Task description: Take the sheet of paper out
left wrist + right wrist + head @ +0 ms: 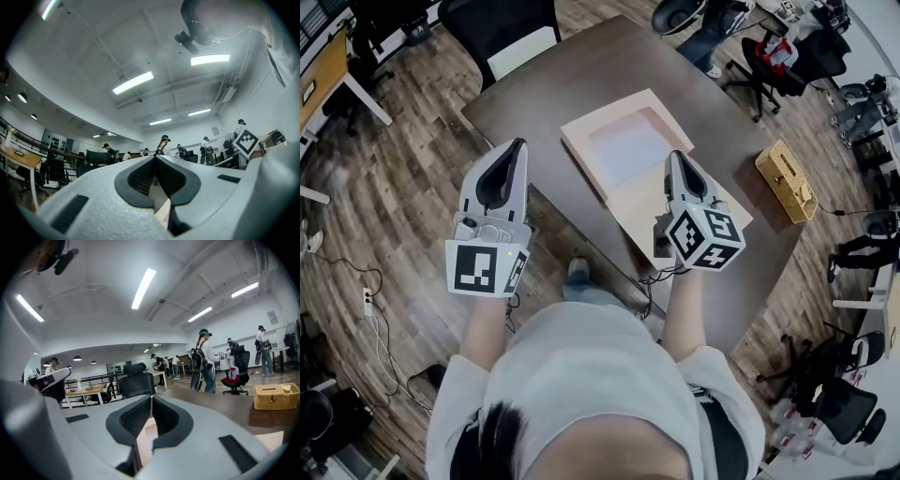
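While both pairs of fingers stand closed tip to tip on nothing, your left gripper (519,143) hangs at the tabletop's (581,84) near-left edge and your right gripper (674,156) over the tan folder (633,202). The sheet of paper (630,143) lies inside that folder's frame. Open tabletop surrounds it; a yellow box (786,180) sits well apart near the right edge. The right gripper hides the folder's near corner.

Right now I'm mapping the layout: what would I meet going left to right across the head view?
In order: left gripper → flat tan folder → yellow woven box. The right gripper overlaps the folder, so it is left out.
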A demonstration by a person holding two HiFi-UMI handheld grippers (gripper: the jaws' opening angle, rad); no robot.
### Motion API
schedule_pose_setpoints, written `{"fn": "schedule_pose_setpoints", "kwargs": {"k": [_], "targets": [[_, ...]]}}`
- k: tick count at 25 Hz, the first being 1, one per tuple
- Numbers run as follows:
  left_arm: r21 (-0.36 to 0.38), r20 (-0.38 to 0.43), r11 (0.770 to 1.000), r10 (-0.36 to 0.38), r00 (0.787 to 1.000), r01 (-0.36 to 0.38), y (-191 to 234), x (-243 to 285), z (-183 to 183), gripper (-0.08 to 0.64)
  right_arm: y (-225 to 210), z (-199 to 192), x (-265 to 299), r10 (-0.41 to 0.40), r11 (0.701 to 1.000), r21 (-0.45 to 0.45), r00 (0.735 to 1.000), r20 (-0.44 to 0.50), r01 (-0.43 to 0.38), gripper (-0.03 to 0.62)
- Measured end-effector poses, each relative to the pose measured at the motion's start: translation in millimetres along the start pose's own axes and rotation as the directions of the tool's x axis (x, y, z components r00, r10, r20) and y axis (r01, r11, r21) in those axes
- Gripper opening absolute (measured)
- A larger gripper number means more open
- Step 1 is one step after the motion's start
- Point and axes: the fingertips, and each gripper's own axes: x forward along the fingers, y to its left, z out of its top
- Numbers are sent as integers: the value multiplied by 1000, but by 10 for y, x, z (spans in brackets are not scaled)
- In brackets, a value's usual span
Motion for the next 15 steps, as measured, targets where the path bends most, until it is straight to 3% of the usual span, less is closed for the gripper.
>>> {"fn": "schedule_pose_setpoints", "kwargs": {"k": [8,13,15], "targets": [[10,-31,999,39,999,-39,198,312,-172,9,-396,-655,690,53,975,221,976,-213,-5,18],[4,-76,998,61,995,-61,256,430,-369,9,-657,-1097,912,64,930,365,951,-303,54,18],[2,-93,998,69,993,-69,268,470,-448,9,-768,-1278,976,65,907,413,941,-332,83,49]]}}
